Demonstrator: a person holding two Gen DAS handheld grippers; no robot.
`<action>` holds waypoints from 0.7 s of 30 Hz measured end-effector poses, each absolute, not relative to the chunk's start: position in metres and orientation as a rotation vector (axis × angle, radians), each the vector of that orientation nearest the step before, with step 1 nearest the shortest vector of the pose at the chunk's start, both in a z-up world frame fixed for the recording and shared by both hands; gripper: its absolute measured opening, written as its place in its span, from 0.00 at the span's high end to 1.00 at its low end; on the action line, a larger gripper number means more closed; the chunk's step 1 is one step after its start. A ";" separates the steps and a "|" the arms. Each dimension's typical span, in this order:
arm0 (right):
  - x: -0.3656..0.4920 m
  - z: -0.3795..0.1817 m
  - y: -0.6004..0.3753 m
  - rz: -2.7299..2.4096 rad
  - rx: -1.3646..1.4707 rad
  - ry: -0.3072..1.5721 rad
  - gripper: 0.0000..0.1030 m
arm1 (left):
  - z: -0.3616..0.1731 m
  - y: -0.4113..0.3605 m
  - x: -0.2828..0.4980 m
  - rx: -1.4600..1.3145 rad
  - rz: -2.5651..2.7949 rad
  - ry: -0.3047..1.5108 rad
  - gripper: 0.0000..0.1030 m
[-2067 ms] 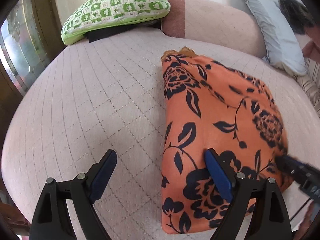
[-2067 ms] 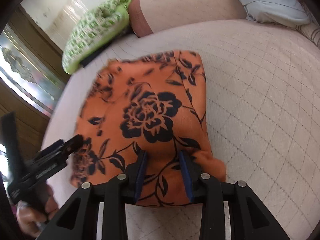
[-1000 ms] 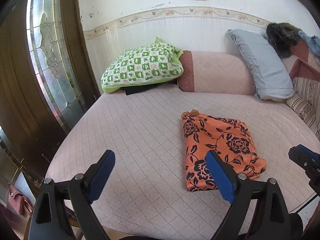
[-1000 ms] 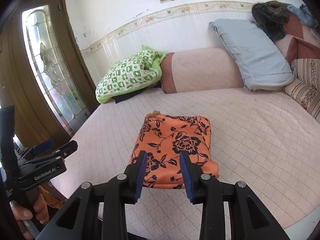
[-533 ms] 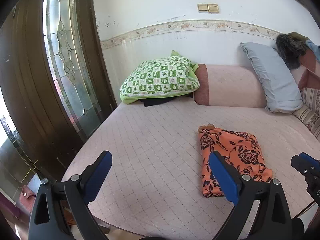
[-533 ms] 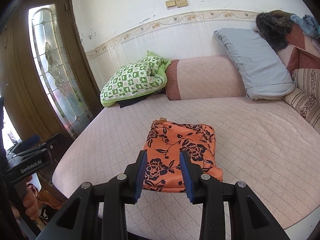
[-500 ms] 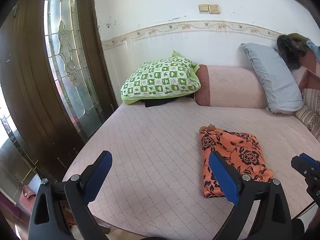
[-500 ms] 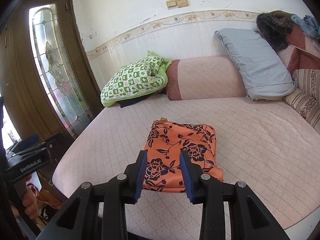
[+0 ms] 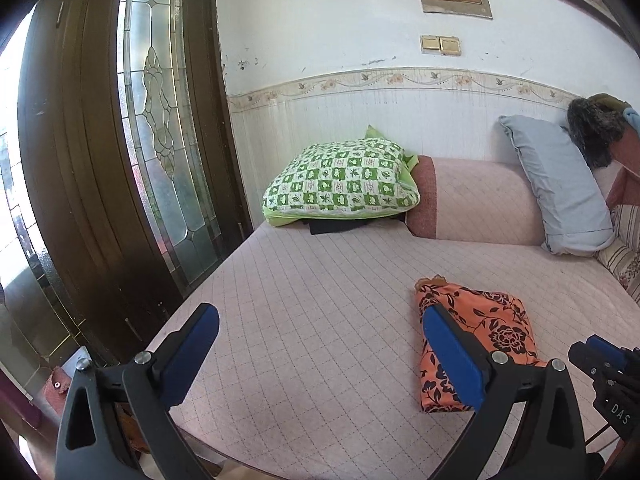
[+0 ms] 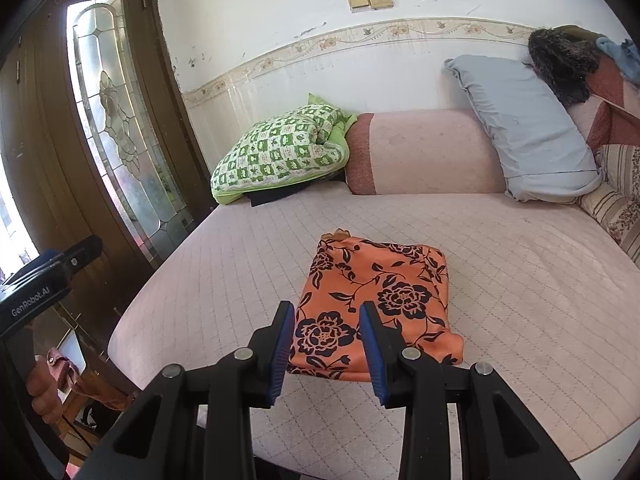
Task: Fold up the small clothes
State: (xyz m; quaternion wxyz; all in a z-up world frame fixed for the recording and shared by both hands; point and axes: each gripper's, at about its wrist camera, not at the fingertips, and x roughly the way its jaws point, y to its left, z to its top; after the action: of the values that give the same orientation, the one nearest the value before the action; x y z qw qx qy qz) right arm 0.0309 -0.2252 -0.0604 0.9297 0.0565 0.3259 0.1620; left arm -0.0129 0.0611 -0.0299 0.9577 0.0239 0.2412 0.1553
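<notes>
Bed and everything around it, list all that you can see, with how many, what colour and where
folded cloth: one, orange with dark flowers, on the bed near its front edge
bed: one, pale pink quilted cover
checked pillow: one, green and white, back left, on a dark item
bolster: one, pink with a darker end, along the wall
grey pillow: one, back right, leaning
striped cushion: one, beige, right edge
furry item: one, dark, top right
door: one, brown with leaded glass, left
wall switches: two, gold
left hand-held gripper: jaws opening, nothing between them
right hand-held gripper: jaws apart, nothing gripped
hand: one, on the left gripper's handle
</notes>
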 end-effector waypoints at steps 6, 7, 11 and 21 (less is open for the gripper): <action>0.026 -0.055 -0.219 0.329 0.113 0.655 0.64 | -0.024 0.062 -0.018 0.039 0.325 0.470 0.01; 0.026 -0.053 -0.218 0.330 0.108 0.649 0.64 | -0.023 0.062 -0.019 0.037 0.325 0.468 0.01; 0.024 -0.050 -0.217 0.337 0.102 0.640 0.64 | -0.021 0.061 -0.020 0.038 0.325 0.467 0.01; 0.025 -0.048 -0.214 0.350 0.096 0.638 0.64 | -0.017 0.062 -0.021 0.036 0.319 0.461 0.01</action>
State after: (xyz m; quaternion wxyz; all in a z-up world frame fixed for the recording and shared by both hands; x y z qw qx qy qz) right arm 0.0248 -0.2139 -0.0477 0.9334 0.0468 0.3119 0.1709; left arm -0.0209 0.0616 -0.0166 0.9608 0.0180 0.2274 0.1574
